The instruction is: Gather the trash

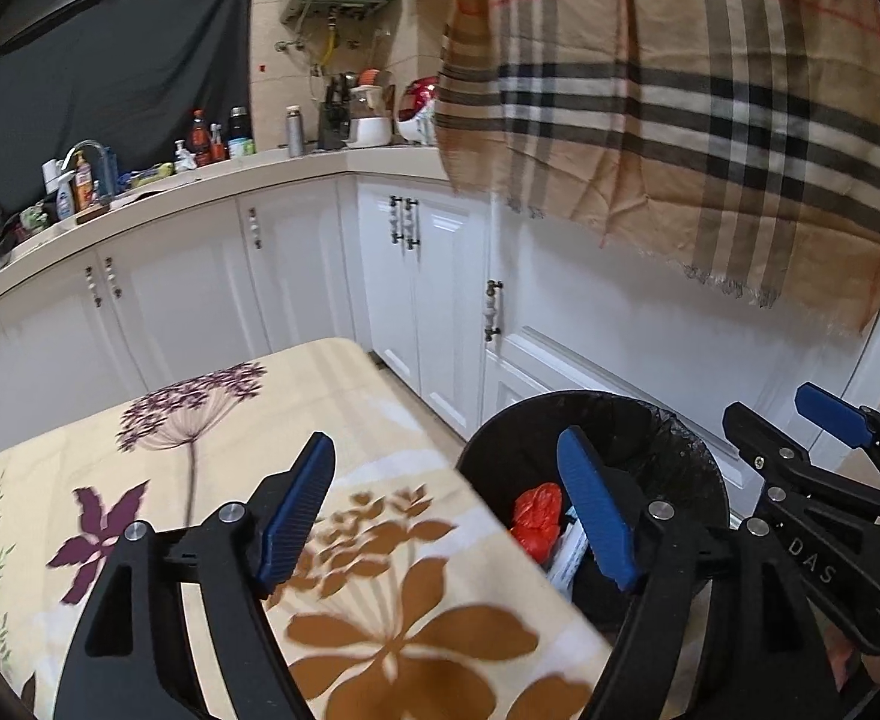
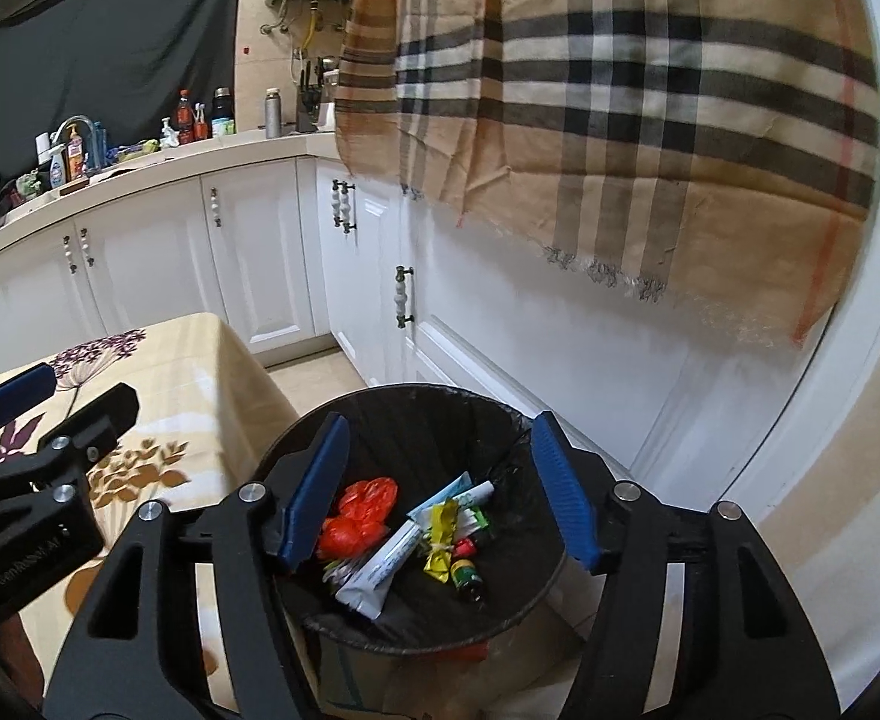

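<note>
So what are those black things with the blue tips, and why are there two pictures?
They are tools a person holds, one in each hand. Each hand-held gripper has two blue fingers that pinch, and a small camera that looks along them, so you get two pictures.

The left camera shows the left hand-held gripper above a table with a flowery cloth. The right hand-held gripper hangs over a black bin beside the table.

In the bin lie a red bag, a white tube, a yellow wrapper and a little bottle.

Both are open, and neither holds anything. On the part of the table we can see, no trash shows.
</note>
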Tool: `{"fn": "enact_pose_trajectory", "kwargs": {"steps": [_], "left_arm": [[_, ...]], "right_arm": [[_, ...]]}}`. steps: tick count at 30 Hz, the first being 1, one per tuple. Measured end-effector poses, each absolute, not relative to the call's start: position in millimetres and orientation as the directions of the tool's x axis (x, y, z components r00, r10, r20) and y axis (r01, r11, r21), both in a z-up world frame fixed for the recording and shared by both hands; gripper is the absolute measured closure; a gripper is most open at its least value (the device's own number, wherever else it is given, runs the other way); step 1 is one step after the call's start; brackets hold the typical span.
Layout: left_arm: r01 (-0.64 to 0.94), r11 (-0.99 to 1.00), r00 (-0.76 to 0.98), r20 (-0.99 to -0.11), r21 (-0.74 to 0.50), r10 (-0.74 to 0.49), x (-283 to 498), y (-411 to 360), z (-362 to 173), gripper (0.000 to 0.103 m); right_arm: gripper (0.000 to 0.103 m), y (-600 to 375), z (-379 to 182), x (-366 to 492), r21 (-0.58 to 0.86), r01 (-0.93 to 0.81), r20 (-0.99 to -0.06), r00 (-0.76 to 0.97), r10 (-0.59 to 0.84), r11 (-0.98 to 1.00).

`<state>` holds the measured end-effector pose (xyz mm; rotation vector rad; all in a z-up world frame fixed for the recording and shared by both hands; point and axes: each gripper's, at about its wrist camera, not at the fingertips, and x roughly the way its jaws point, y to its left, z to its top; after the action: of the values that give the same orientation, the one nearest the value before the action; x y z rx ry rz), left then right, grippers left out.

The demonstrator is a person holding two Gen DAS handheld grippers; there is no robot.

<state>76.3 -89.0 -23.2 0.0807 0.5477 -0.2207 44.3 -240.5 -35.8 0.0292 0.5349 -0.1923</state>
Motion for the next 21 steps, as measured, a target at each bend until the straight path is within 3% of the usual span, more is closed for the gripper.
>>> {"fn": "enact_pose_trajectory", "kwargs": {"steps": [21], "left_arm": [[0.18, 0.984, 0.881, -0.447, 0.012, -0.156, -10.1, -36.1, 9.8, 0.021]], "right_arm": [[0.023, -200.8, 0.7, -47.9, -0.034, 0.187, -0.426, 0.886, -0.184, 0.982]]}}
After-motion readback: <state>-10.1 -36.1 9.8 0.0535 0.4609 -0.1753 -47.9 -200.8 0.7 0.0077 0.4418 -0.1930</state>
